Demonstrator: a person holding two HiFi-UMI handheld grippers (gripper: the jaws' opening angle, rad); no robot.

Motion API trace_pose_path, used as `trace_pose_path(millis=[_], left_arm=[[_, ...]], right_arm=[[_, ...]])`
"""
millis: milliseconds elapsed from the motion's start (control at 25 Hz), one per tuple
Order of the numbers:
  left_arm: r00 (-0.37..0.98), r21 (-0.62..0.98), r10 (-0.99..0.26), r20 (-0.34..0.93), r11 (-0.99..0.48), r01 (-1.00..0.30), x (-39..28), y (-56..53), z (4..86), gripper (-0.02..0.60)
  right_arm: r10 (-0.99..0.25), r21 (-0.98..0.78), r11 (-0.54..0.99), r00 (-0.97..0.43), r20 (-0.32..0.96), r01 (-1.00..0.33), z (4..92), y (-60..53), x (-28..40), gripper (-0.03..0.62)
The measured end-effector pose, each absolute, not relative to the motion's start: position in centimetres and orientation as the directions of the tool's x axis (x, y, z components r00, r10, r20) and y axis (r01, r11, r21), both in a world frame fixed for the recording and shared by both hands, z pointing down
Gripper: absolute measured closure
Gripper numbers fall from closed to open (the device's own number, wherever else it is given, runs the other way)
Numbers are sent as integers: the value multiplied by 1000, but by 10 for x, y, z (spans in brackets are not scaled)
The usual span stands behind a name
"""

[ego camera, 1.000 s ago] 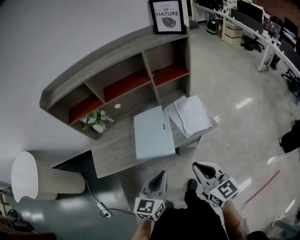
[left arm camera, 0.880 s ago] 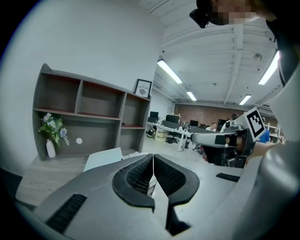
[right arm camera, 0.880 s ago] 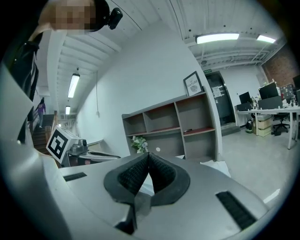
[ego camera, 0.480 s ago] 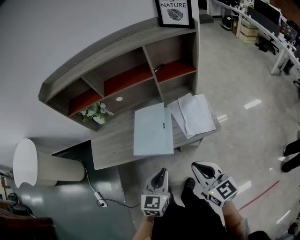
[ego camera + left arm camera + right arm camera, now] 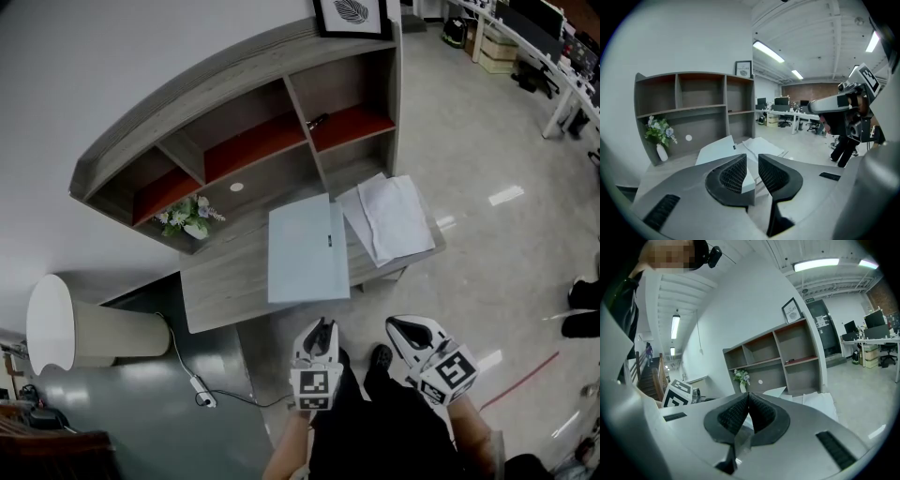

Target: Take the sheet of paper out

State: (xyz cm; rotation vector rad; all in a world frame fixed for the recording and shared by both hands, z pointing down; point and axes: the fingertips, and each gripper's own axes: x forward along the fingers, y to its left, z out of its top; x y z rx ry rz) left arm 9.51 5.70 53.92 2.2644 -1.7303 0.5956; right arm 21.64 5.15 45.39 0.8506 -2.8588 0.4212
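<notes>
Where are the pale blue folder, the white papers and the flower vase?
pale blue folder point(image 5: 307, 251), head view, cover's middle
white papers point(image 5: 394, 216), head view, top sheet
flower vase point(image 5: 661, 153), left gripper view, white body

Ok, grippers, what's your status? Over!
Left gripper just opening, empty; right gripper shut, empty. Both short of desk. Paper lies beside folder, untouched. Nothing in the way.

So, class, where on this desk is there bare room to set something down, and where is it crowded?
Bare: the desk's left part, between the flower vase and the pale blue folder, out to the front edge. Crowded: the right side, where the folder and the paper sheets meet and cover the top.
</notes>
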Motion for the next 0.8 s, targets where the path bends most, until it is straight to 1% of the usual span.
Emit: trace_pose_path(millis=[200,240,360,440,800], left_arm=[[215,-101,-849,483,-298,-949,84,40,564,477],[215,-114,-843,493,-308,-945,83,36,570,458],[205,-171,-829,520,-336,-926,79,25,587,423],[196,-219,-817,542,-362,-906,77,19,600,412],[187,-395,-778,600,-492,-776,72,-7,644,407]], right_arm=[[-518,-223,799,-828,213,-558,459,49,203,583],[-522,-224,797,-826,214,-561,458,48,200,583],[-527,-220,793,-821,220,-568,457,43,193,583],[-531,-214,790,-816,229,-574,458,39,189,583],[-574,-215,750,-776,261,-626,462,23,174,583]])
